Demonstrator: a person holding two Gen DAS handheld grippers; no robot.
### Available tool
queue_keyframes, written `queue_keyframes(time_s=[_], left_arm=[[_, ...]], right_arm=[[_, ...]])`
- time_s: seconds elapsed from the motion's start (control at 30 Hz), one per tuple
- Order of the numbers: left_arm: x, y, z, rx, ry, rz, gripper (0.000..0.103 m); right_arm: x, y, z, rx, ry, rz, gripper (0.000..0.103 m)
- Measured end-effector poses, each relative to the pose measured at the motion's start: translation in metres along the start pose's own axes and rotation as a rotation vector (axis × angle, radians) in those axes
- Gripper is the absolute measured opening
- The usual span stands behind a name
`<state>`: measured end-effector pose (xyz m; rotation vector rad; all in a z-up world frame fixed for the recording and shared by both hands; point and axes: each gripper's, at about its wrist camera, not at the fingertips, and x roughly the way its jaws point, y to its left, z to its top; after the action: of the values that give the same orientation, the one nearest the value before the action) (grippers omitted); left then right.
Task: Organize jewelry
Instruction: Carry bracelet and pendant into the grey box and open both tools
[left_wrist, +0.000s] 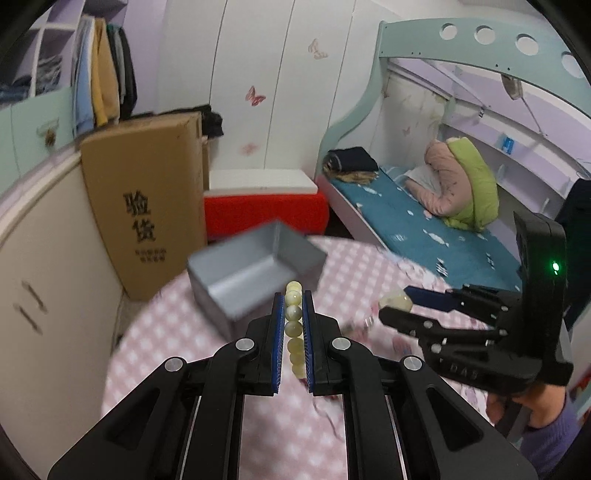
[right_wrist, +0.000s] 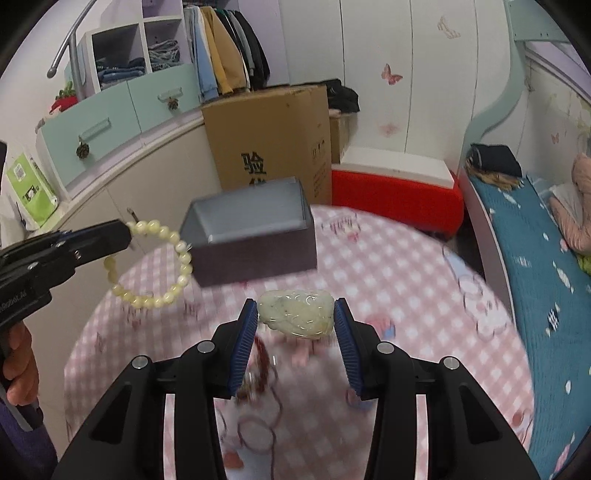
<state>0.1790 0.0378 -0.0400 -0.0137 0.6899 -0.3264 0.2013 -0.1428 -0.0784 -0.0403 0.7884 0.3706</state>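
My left gripper is shut on a pale yellow bead bracelet and holds it above the table, just in front of the open grey jewelry box. In the right wrist view the left gripper comes in from the left and the bracelet hangs from it as a ring beside the box. My right gripper is shut on a carved pale jade pendant, lifted above the table; its red cord trails down. The right gripper also shows in the left wrist view.
The round table has a pink checked cloth. A cardboard carton and a red-and-white box stand behind it. A bed is on the right, cabinets on the left.
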Motion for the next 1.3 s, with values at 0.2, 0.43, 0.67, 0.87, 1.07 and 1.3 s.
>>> queue_keyframes(time_s=[0.2, 0.43, 0.67, 0.87, 1.07, 1.3], left_arm=[[0.032, 0.021, 0.048, -0.041, 0.045, -0.037, 0.01], [0.101, 0.048, 0.059, -0.077, 0.188, 0.015, 0.01], [0.138, 0.066, 0.046, -0.104, 0.267, 0.015, 0.01], [0.146, 0.076, 0.038, -0.115, 0.283, 0.02, 0.01], [0.146, 0.08, 0.035, -0.125, 0.284, -0.005, 0.011], [0.147, 0.084, 0.036, -0.155, 0.299, -0.001, 0.012]], right_arm=[[0.021, 0.007, 0.049, 0.001, -0.005, 0.01, 0.042], [0.065, 0.02, 0.086, -0.018, 0.048, -0.004, 0.042], [0.101, 0.029, 0.091, -0.045, 0.122, -0.018, 0.042], [0.115, 0.031, 0.09, -0.07, 0.162, -0.012, 0.042], [0.121, 0.032, 0.089, -0.077, 0.185, 0.01, 0.042], [0.134, 0.031, 0.096, -0.079, 0.235, 0.052, 0.042]])
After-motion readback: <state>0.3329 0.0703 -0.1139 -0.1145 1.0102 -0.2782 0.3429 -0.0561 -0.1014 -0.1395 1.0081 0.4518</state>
